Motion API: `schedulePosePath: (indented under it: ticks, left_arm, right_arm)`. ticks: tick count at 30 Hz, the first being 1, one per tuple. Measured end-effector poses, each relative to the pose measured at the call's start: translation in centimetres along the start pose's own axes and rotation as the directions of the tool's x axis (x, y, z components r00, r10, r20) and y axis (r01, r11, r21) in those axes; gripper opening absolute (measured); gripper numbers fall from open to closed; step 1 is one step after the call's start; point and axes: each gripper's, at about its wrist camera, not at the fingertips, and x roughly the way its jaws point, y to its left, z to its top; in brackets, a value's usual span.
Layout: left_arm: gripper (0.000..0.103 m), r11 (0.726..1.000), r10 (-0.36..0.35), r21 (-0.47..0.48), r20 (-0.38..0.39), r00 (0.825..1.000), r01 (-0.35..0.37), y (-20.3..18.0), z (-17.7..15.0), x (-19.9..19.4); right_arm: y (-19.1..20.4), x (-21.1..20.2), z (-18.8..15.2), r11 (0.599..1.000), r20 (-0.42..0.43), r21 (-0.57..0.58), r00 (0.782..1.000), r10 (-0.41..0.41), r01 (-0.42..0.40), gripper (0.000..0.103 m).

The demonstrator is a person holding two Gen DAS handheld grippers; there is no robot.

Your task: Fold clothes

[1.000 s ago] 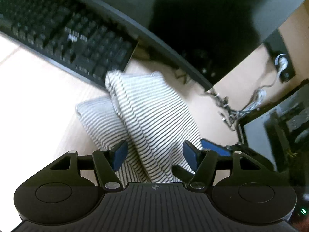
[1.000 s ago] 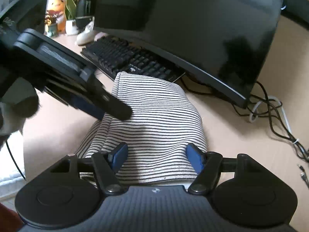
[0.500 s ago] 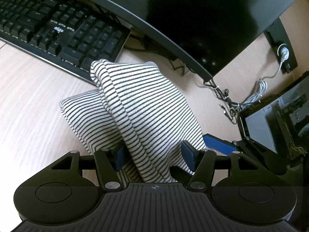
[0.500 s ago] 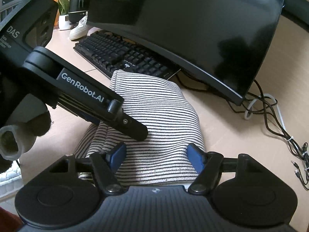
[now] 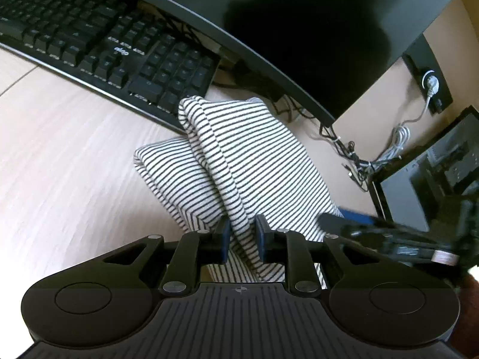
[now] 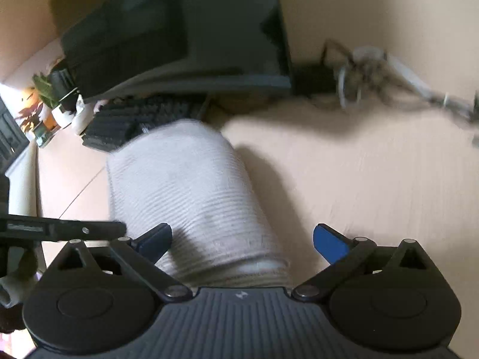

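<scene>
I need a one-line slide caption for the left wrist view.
Left hand-held gripper pinching a ridge of the folded striped garment on a wooden desk, with a black keyboard and monitor behind.

Two wrist cameras looking down and forward, close over a desk.

Each is sitting just behind its own gripper's fingers, facing the monitor (image 5: 299, 24) at the back. The left view is coming in from the left, the right view from the right and blurred. Both are sharing the striped garment (image 5: 251, 161), the keyboard (image 5: 98, 45) and the cables (image 6: 359, 71).
</scene>
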Motion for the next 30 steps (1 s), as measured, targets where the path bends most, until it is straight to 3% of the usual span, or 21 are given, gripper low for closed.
schedulePosePath:
  ticks: [3, 7, 9, 11, 15, 19, 23, 26, 28, 30]
  left_arm:
    - [0.022, 1.0, -0.015, 0.005, -0.002, 1.0, 0.015, 0.5, 0.0, 0.1]
    - [0.022, 1.0, -0.012, -0.008, 0.02, 1.0, 0.012, 1.5, 0.1, 0.3]
    - [0.022, 1.0, -0.02, -0.014, 0.03, 0.999, 0.02, 2.0, 0.3, 0.4]
    - [0.022, 0.999, -0.039, -0.006, 0.032, 0.999, 0.039, 2.2, 0.3, 0.6]
    - [0.023, 0.999, -0.041, 0.03, 0.046, 0.998, 0.039, 1.6, 0.1, 0.9]
    - [0.023, 0.999, -0.046, 0.015, 0.052, 0.998, 0.045, 1.8, 0.4, 1.1]
    - [0.026, 1.0, -0.007, 0.023, 0.08, 0.997, 0.006, 0.9, -0.1, 0.6]
    - [0.035, 0.998, 0.069, -0.005, 0.143, 0.987, -0.069, -0.7, -1.4, -0.4]
    - [0.054, 0.991, 0.136, -0.025, 0.192, 0.972, -0.133, -2.3, -2.8, -1.4]
    - [0.067, 0.977, 0.214, -0.054, 0.234, 0.948, -0.207, -4.2, -4.5, -2.3]
  right_arm:
    - [0.7, 0.6, -0.5, 0.996, -0.006, 0.057, 0.998, 0.07, -0.07, 0.097]
    - [5.1, -0.5, -0.5, 0.989, 0.077, -0.146, 0.997, 0.021, -0.009, 0.092]
    - [6.9, -0.9, -0.7, 0.968, 0.101, -0.25, 0.995, 0.003, 0.022, 0.092]
    - [7.4, 0.0, -1.5, 0.94, 0.089, -0.325, 0.993, -0.073, 0.098, 0.091]
    - [5.8, 0.8, -1.6, 0.962, 0.052, -0.256, 0.995, -0.085, 0.096, 0.093]
    - [6.3, 0.9, -1.4, 0.952, 0.059, -0.283, 0.993, -0.104, 0.117, 0.098]
    - [6.3, 0.5, -1.3, 0.952, 0.08, -0.283, 0.992, -0.097, 0.116, 0.103]
    - [5.5, -0.8, -1.6, 0.954, 0.1, -0.284, 0.993, -0.067, 0.093, 0.103]
    - [4.6, -2.3, -2.2, 0.95, 0.113, -0.302, 0.992, -0.05, 0.083, 0.103]
    - [3.3, -3.7, -3.0, 0.948, 0.12, -0.306, 0.992, -0.049, 0.084, 0.103]
